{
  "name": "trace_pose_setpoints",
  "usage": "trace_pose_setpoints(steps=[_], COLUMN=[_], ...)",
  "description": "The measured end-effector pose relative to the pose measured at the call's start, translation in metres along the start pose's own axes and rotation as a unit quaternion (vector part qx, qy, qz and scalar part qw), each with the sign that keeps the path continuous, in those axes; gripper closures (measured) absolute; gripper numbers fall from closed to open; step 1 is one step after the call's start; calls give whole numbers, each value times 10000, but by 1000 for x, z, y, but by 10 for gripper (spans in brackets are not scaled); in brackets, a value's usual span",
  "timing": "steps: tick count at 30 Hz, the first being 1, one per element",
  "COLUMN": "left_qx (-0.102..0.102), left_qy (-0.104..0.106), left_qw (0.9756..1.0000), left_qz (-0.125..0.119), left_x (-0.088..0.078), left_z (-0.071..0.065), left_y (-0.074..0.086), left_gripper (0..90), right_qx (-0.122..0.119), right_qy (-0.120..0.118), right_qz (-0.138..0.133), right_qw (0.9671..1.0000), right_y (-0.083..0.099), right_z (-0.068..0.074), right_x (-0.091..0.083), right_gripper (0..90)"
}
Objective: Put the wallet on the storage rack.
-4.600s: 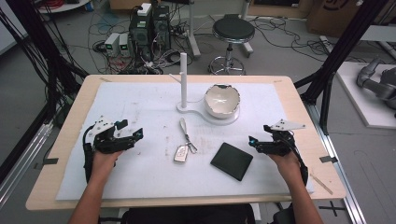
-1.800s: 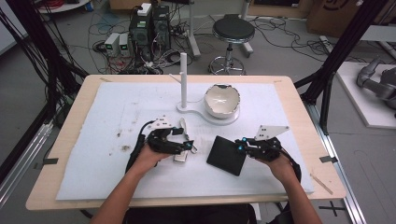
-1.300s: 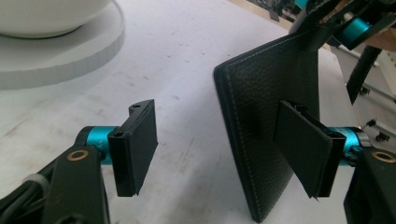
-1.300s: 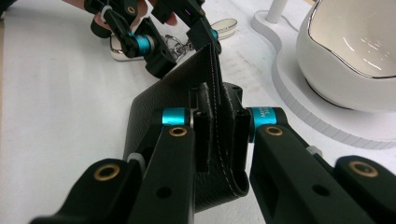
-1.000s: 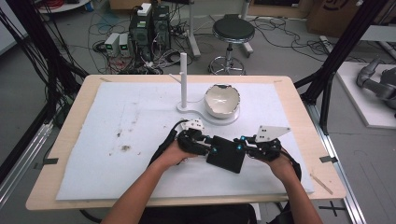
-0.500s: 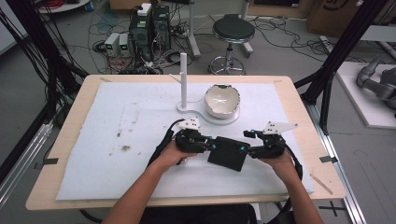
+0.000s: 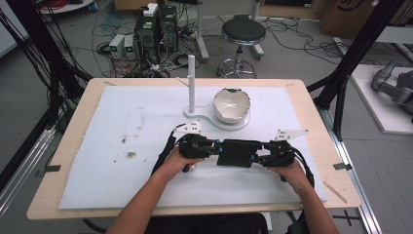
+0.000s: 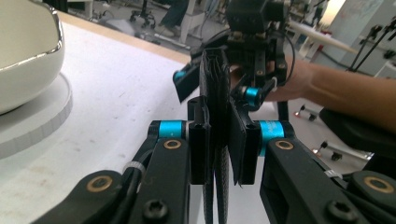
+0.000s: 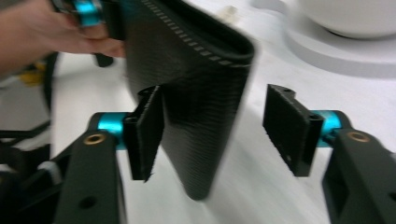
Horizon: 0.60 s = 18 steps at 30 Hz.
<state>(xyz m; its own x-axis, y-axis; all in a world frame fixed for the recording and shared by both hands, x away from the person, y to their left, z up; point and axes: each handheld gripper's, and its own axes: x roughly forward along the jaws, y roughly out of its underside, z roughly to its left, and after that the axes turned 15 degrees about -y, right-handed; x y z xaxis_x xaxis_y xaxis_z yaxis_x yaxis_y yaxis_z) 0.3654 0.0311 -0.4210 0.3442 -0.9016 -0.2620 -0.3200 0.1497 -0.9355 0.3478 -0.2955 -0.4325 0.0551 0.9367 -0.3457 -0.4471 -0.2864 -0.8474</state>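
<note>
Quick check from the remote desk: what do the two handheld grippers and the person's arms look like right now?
Both are black two-jaw tools. The left gripper has flat rectangular black pads on black metal links with brass-coloured pivots and cyan collars; the right gripper looks the same. In the high view each carries a pale three-cornered plate and trails a black cable. The forearms are bare, with no sleeves or gloves visible.

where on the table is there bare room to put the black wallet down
Free: the wide left part of the white mat, between the white stand and the table's left edge, apart from a few dark specks. Also the mat's near strip. Crowded: the middle, where both grippers meet at the black wallet, and the bowl just behind.
</note>
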Motion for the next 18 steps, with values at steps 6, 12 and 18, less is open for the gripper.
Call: trace_pose_setpoints(steps=[6,12,18], left_qx=[-156,-348,-557], left_qy=[18,-242,-694], left_qw=[9997,9988,9960], left_qz=[-177,-227,128], left_x=[-2,-6,-13], left_z=[1,5,12], left_y=[-2,-4,-3], left_gripper=[791,749,466], right_qx=[-141,-241,-496], right_qy=[-336,-509,-134], right_qz=[-253,-618,-296], right_qw=[9990,9965,9982], right_y=[-3,-7,-13], right_z=[6,11,18], right_x=[2,-4,-1], right_gripper=[594,754,776])
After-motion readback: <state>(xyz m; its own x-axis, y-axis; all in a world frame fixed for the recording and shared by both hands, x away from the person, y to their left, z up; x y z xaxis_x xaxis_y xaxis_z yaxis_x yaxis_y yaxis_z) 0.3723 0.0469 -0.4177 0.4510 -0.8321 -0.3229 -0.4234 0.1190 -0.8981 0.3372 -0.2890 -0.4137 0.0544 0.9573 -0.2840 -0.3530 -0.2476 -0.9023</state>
